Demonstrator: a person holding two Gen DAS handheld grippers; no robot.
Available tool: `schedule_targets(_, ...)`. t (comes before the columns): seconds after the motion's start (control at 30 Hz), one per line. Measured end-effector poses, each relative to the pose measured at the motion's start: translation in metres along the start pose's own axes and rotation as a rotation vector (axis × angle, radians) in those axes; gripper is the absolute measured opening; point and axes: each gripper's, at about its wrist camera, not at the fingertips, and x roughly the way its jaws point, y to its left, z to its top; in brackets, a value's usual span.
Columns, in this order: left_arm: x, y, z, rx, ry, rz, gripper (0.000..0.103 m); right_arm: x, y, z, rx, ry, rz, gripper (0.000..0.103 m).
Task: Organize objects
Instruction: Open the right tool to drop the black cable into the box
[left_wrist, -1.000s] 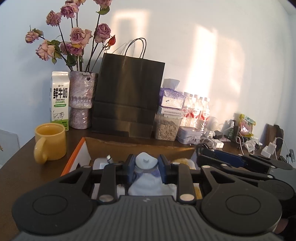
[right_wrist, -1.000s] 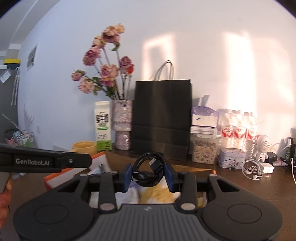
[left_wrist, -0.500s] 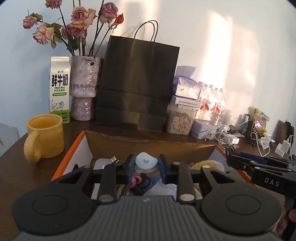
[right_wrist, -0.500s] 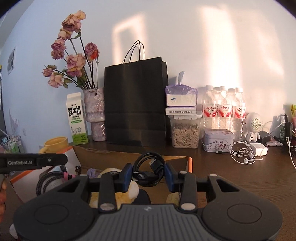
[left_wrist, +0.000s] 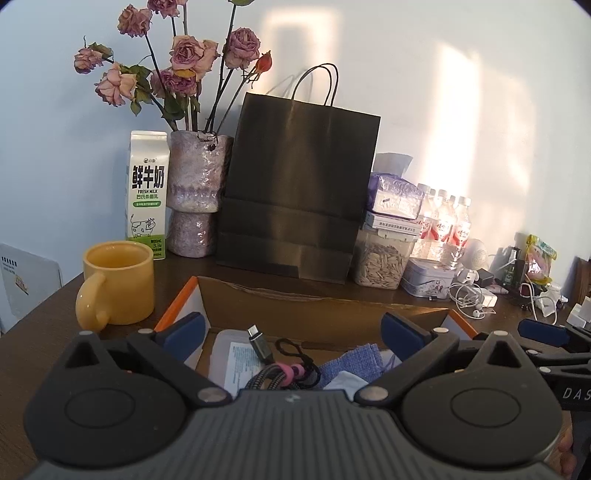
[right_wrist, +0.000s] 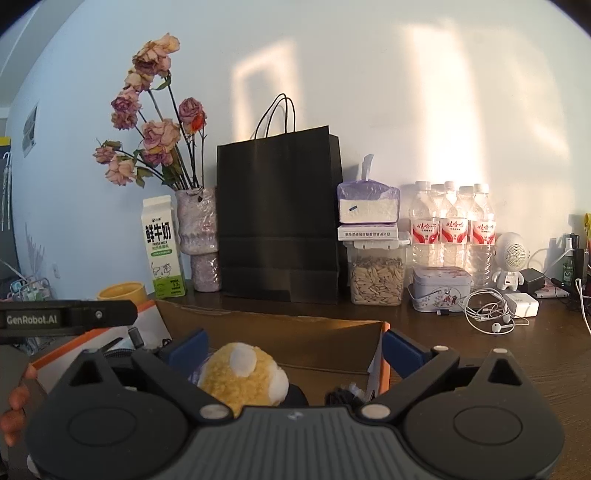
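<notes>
The cardboard box (left_wrist: 295, 310), orange on its outer edge, sits open on the dark wooden table (left_wrist: 33, 332), directly under both grippers. At far left in the left wrist view, a yellow mug (left_wrist: 116, 282) stands just beside the box's left wall, with a milk carton (left_wrist: 147, 194) and a vase of dried roses (left_wrist: 195, 195) behind it. The left gripper (left_wrist: 291, 330) hangs over the box with its blue pads spread wide and nothing between them. Below it lie a braided cable (left_wrist: 275, 373) bound by a pink tie, its metal plug pointing up, and a piece of blue cloth (left_wrist: 352, 363) to its right. A black paper bag (left_wrist: 295, 184) stands against the wall behind the box. Further right, the right gripper (right_wrist: 293, 347) is likewise splayed wide and holds nothing; a fluffy yellow plush toy (right_wrist: 243, 376) rests in the box beneath its left pad, and something black and partly hidden lies in the box's right corner. Right of the bag are a jar of seeds (right_wrist: 376, 275), a small tin (right_wrist: 441, 286), water bottles (right_wrist: 452, 229) and tangled white earphones (right_wrist: 487, 314).
</notes>
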Motion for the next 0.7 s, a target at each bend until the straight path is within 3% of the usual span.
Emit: schedule_targets(0.7, -0.0061, -0.0040, -0.0038, 0.011, 0.004, -0.009, 0.103, -0.0061, 0.0080, -0.0039, -0.017, -0.007, 0.003, 0.103)
